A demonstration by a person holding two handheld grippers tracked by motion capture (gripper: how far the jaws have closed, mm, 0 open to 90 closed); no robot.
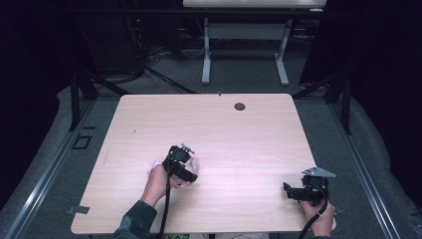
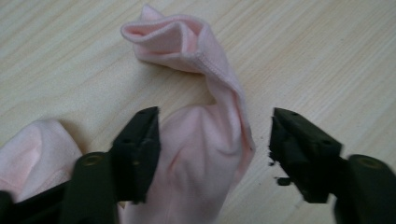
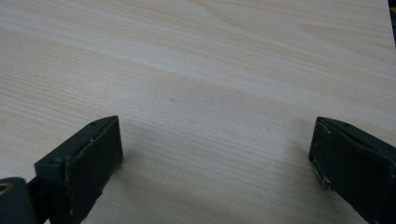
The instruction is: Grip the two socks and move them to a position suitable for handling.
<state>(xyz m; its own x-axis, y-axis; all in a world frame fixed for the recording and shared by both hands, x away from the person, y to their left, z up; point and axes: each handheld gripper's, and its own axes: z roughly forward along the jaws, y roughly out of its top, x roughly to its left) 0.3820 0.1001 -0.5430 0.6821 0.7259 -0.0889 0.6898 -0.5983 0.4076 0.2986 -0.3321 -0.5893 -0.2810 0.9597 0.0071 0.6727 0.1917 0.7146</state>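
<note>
Two black jaws of the left claw (image 2: 212, 149) stand part-way apart astride a pink sock (image 2: 205, 154). One jaw lies against the cloth on one side; the other stands clear of it, so nothing is pinched yet. In the left gripper view the sock lies directly ahead of and between the jaws, its long axis running away from the claw to a folded, open cuff at the far end; a second pink fold shows beside the near jaw. In the high view the sock (image 1: 193, 164) lies left of the worktop's (image 1: 249, 134) middle, nearer the front edge, under the left claw (image 1: 180, 160), which is tipped down onto it from the left hand (image 1: 157, 181). The right claw (image 1: 294, 191), jaws wide and empty, rests low near the front right corner, well apart from the sock, so the left hand is far nearer.
</note>
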